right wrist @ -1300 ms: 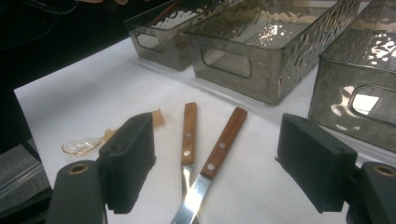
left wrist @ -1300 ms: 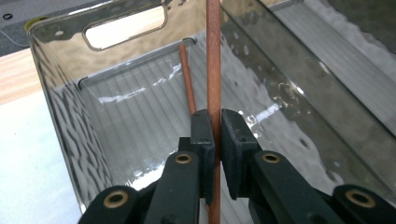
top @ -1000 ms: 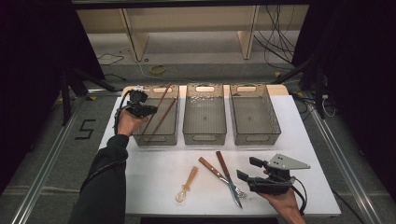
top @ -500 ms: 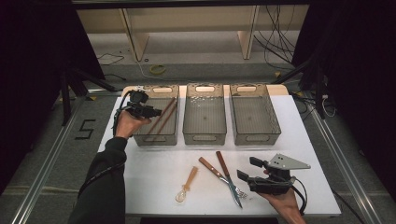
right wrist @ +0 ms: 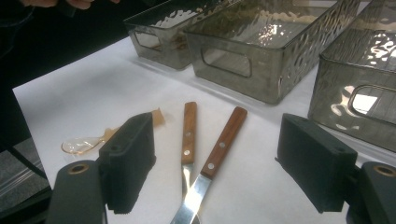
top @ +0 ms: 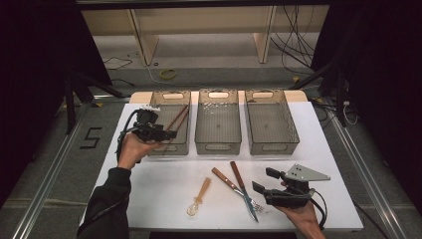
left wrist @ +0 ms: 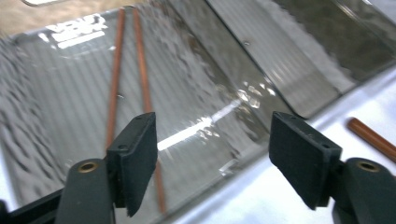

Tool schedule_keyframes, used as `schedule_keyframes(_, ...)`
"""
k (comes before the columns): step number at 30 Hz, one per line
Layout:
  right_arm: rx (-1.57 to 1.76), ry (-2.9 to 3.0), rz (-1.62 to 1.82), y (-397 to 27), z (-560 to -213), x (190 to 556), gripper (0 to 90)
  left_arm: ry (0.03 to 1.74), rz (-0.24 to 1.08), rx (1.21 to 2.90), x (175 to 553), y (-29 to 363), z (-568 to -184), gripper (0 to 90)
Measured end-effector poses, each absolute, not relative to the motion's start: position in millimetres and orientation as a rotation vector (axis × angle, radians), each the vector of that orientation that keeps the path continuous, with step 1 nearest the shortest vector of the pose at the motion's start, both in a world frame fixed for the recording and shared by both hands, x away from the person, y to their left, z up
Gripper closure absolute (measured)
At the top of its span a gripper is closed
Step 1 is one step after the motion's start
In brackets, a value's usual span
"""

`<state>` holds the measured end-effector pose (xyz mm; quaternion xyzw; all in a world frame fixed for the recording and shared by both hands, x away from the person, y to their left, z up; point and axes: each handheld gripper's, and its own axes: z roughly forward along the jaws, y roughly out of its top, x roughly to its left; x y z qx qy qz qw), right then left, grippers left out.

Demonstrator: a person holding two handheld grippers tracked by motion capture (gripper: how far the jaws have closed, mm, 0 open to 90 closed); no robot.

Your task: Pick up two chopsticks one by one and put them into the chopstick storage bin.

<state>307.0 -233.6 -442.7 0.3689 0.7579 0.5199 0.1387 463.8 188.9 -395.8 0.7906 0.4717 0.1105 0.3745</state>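
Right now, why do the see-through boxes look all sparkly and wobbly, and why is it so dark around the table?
Left gripper view: light glares in white streaks off the left box, whose rippled wall blurs the chopsticks. Right gripper view: the boxes' dimpled walls throw bright spots. High view: light falls on the table; the surroundings stay black.

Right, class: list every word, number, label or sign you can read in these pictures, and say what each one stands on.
"5": black figure marked on the grey floor left of the table, seen in the high view.
Raised lettering on the floor of the left bin, beside the chopsticks: too blurred to read in the left gripper view.
Nothing else legible: the cutlery, the other bins and both grippers carry no readable text.
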Motion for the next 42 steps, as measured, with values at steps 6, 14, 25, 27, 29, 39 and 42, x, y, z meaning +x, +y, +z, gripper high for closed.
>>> schedule_keyframes(6, 1.060, 2.189, 1.503, -234, -442, 306, 28.3, 1.165, 0.281, 2.052, 449, 179, -395, 28.1)
schedule_keyframes(14, 1.062, 2.190, 1.501, -234, -442, 307, 28.3, 1.154, 0.282, 2.078, 436, 168, -400, 25.2)
schedule_keyframes(25, 1.070, 2.187, 1.502, -236, -443, 307, 28.3, 1.137, 0.261, 2.121, 421, 154, -410, 20.2)
schedule_keyframes(27, 1.069, 2.187, 1.502, -237, -443, 307, 28.3, 1.131, 0.260, 2.132, 418, 151, -411, 19.5)
schedule_keyframes(29, 1.072, 2.189, 1.504, -237, -443, 308, 28.3, 1.128, 0.261, 2.127, 414, 149, -413, 18.8)
schedule_keyframes(39, 1.073, 2.191, 1.502, -236, -444, 308, 28.2, 1.103, 0.245, 2.171, 402, 135, -423, 17.9)
schedule_keyframes(42, 1.074, 2.191, 1.501, -236, -444, 308, 28.2, 1.103, 0.240, 2.183, 400, 133, -426, 17.9)
